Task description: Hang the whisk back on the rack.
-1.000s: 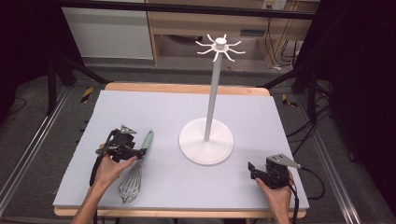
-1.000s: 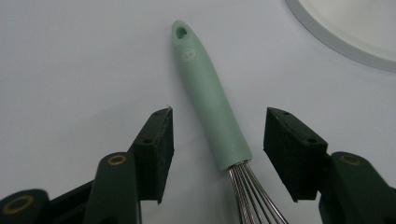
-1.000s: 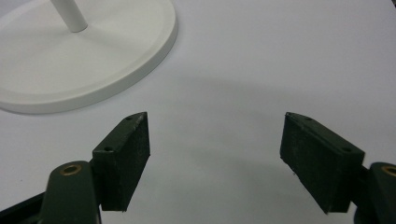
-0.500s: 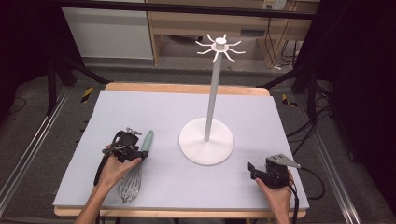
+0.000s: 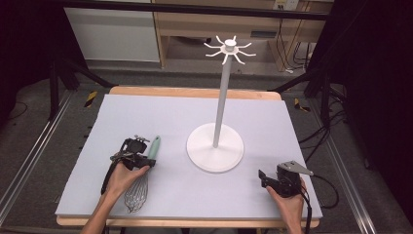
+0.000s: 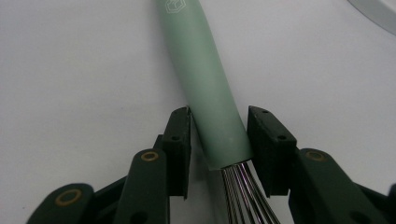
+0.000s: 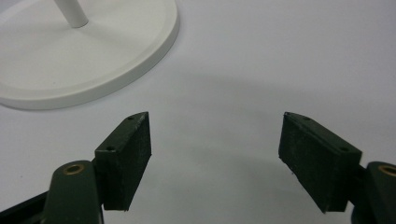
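A whisk with a mint-green handle (image 5: 154, 146) and steel wires (image 5: 137, 195) lies on the pale mat at the front left. My left gripper (image 5: 147, 160) straddles the lower end of the handle (image 6: 205, 84), just above the wires (image 6: 243, 191). Its jaws have just been closing, and the pads (image 6: 180, 140) stand close on either side with thin gaps showing. My right gripper (image 5: 263, 177) rests at the front right, open (image 7: 215, 128) and holding nothing. A white hook stand (image 5: 215, 153) rises from the middle of the mat.
The stand's round base (image 7: 93, 60) lies just ahead and left of my right gripper, and its edge (image 6: 373, 11) shows at the far right of the left gripper view. The mat (image 5: 170, 117) covers a wooden table, with dark frame legs and cables around it.
My left gripper has slid a little to the right onto the whisk handle and its jaws have narrowed around it. The right gripper has kept still.
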`<state>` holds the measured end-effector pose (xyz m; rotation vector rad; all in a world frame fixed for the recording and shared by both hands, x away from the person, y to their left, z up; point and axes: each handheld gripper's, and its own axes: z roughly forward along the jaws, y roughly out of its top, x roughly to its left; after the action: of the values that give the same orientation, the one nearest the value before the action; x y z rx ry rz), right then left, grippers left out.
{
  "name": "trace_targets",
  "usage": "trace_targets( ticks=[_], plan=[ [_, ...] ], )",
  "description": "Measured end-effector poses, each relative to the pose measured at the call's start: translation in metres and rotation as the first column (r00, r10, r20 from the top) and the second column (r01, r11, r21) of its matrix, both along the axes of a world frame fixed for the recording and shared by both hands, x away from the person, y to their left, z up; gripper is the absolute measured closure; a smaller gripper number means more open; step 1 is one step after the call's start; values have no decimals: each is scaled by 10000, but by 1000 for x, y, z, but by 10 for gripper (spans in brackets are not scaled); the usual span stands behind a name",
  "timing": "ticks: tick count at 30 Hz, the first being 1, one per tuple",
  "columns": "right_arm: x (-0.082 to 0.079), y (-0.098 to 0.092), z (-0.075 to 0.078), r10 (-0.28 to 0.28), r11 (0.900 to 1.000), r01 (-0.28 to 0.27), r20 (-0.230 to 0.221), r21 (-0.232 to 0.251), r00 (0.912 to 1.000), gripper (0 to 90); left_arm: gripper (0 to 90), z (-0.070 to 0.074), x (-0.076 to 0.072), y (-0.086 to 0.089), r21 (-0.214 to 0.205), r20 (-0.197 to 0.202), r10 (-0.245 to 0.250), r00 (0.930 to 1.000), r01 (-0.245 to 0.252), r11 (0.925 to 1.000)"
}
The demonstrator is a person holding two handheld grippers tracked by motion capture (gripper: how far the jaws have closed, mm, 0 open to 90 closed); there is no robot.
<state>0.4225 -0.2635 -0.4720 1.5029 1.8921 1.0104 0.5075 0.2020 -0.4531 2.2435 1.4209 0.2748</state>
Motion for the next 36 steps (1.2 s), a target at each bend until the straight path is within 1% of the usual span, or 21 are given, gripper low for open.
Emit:
trace_targets(
  ticks=[3,9,13,15,16,18,21,25,28,32,36],
  plan=[
    [0,0,0,5,10000,-5,-2,33,10000,257,613,0,1,-1,99,-41,31,10000,-30,9999],
    [0,0,0,6,10000,-6,-8,41,10000,261,628,0,2,-1,-19,-213,308,9993,-309,9995],
    [0,-1,0,29,10000,-29,3,26,10000,263,636,2,3,0,36,-412,199,9990,-197,9998],
    [0,-1,0,5,10000,-5,-5,27,10000,263,644,2,3,-2,81,-410,176,9990,-173,9998],
    [1,-1,0,-8,10000,8,-9,29,10000,263,651,3,2,-2,174,-439,113,9990,-106,9998],
    [0,-1,0,13,10000,-13,-7,61,10000,264,666,3,2,-3,137,-490,69,9988,-63,9999],
    [0,-1,0,42,9999,-42,-21,106,10000,265,676,5,1,-6,213,-428,-84,9990,93,9997],
    [0,-2,0,47,9999,-47,-14,111,10000,267,683,10,-2,-7,12,-394,-189,9990,189,9998],
    [0,-1,0,32,9999,-32,-28,152,10000,269,688,15,-5,-6,102,-292,-314,9991,317,9994],
    [0,-2,0,48,9999,-48,-23,141,10000,271,689,18,-8,-5,1,-174,-373,9992,373,9993],
    [0,-2,0,57,9999,-57,-24,139,10000,272,689,27,-14,0,-270,38,-440,9990,441,9987]
  ],
)
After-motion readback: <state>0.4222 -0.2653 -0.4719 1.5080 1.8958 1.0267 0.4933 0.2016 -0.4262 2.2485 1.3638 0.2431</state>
